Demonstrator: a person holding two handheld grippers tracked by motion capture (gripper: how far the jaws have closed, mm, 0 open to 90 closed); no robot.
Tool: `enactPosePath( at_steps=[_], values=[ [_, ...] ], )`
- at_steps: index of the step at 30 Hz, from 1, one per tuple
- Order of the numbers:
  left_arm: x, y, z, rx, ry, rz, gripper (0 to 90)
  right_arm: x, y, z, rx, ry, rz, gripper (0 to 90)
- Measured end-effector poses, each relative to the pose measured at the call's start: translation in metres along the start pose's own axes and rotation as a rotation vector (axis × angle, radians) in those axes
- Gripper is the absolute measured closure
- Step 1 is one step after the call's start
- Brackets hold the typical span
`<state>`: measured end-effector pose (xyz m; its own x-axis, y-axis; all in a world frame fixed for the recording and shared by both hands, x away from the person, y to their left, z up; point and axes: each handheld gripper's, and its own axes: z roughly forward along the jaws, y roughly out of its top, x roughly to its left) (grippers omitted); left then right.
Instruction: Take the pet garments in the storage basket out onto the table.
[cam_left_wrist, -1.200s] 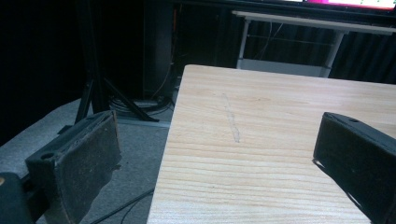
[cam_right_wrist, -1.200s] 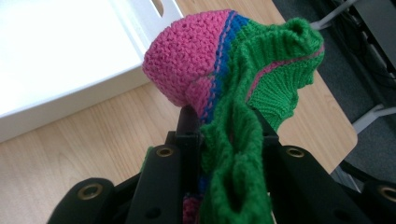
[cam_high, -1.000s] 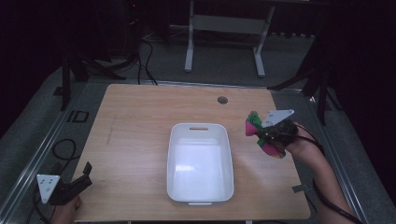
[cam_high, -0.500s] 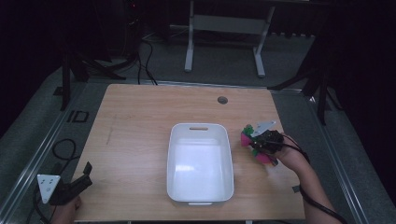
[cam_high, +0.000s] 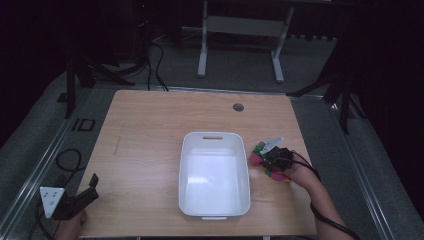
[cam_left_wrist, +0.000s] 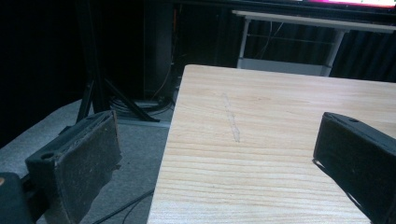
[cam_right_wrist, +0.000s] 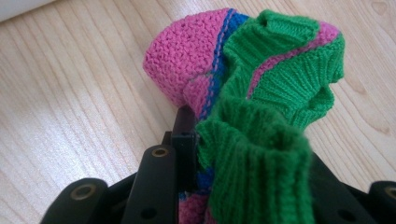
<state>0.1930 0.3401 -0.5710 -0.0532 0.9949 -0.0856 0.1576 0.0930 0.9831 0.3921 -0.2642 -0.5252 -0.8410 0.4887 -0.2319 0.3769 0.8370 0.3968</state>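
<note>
A knitted sock (cam_right_wrist: 261, 74) in pink, green and blue is bunched between the jaws of my right gripper (cam_right_wrist: 219, 140). Its toe end rests on the wooden table. The jaws have just been opening a little, but the sock is still pinched between them. From above, the right gripper (cam_high: 270, 159) sits low on the table with the sock (cam_high: 257, 152), just right of a white bin (cam_high: 215, 212). My left gripper (cam_high: 80, 199) hovers at the table's front left corner. Its jaws (cam_left_wrist: 219, 144) are open with nothing between them.
The white bin holds nothing and stands in the middle of the table (cam_high: 150, 130). A round cable hole (cam_high: 238, 107) lies near the far edge. A metal stand (cam_high: 240, 30) and cables are on the floor beyond the table.
My right hand has come down and slightly nearer with the sock, from above the table to its surface beside the bin. The left gripper has stayed put.
</note>
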Motion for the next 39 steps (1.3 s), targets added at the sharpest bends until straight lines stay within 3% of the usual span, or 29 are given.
enactPosePath(
  at_steps=[1, 6, 11, 15, 18, 19, 20, 21, 22, 24, 26, 27, 31, 36, 39],
  values=[
    [0.0, 0.0, 0.0, 0.0, 0.0, 0.0, 1.2, 0.0, 0.0, 0.0, 0.0, 0.0, 0.0, 68.3],
    [0.0, 0.0, 0.0, -0.001, -0.001, -0.001, 1.2, 0.001, 0.004, -0.006, 0.024, 0.025, -0.016, 50.0],
    [0.0, 0.0, 0.0, -0.001, -0.002, 0.0, 1.2, 0.001, 0.006, -0.026, -0.026, 0.026, -0.02, 38.6],
    [0.0, 0.0, 0.0, -0.003, -0.002, -0.002, 1.2, 0.0, 0.004, -0.042, -0.071, 0.016, -0.007, 34.7],
    [0.0, 0.0, 0.0, -0.003, -0.002, -0.003, 1.2, -0.002, -0.006, -0.065, -0.168, -0.025, 0.063, 32.5],
    [0.0, 0.0, 0.0, -0.003, -0.002, -0.003, 1.2, -0.002, -0.006, -0.065, -0.168, -0.025, 0.063, 32.5],
    [0.0, 0.0, 0.0, 0.0, -0.001, -0.002, 1.2, -0.004, -0.015, -0.074, -0.219, -0.043, 0.108, 30.7],
    [0.0, 0.0, 0.0, 0.0, -0.001, -0.002, 1.2, -0.004, -0.015, -0.074, -0.219, -0.043, 0.108, 30.7],
    [0.001, 0.0, 0.0, 0.0, -0.002, -0.003, 1.2, -0.005, -0.026, -0.083, -0.273, -0.068, 0.16, 29.5],
    [0.001, 0.0, 0.0, -0.001, -0.001, -0.005, 1.2, -0.007, -0.035, -0.086, -0.301, -0.078, 0.194, 28.5],
    [0.001, 0.0, 0.0, 0.0, -0.001, -0.003, 1.2, -0.008, -0.04, -0.087, -0.309, -0.091, 0.216, 27.0],
    [0.0, 0.0, 0.0, -0.002, 0.001, -0.003, 1.2, -0.011, -0.05, -0.087, -0.326, -0.119, 0.268, 22.1],
    [0.0, 0.0, 0.0, 0.001, 0.002, -0.004, 1.2, -0.015, -0.068, -0.084, -0.366, -0.109, 0.362, 11.4],
    [0.0, 0.0, 0.0, -0.001, 0.001, -0.007, 1.2, -0.012, -0.09, -0.082, -0.455, -0.133, 0.455, 11.6],
    [0.0, 0.0, 0.0, -0.001, 0.002, -0.007, 1.2, -0.007, -0.105, -0.082, -0.53, -0.201, 0.534, 11.6]
  ],
)
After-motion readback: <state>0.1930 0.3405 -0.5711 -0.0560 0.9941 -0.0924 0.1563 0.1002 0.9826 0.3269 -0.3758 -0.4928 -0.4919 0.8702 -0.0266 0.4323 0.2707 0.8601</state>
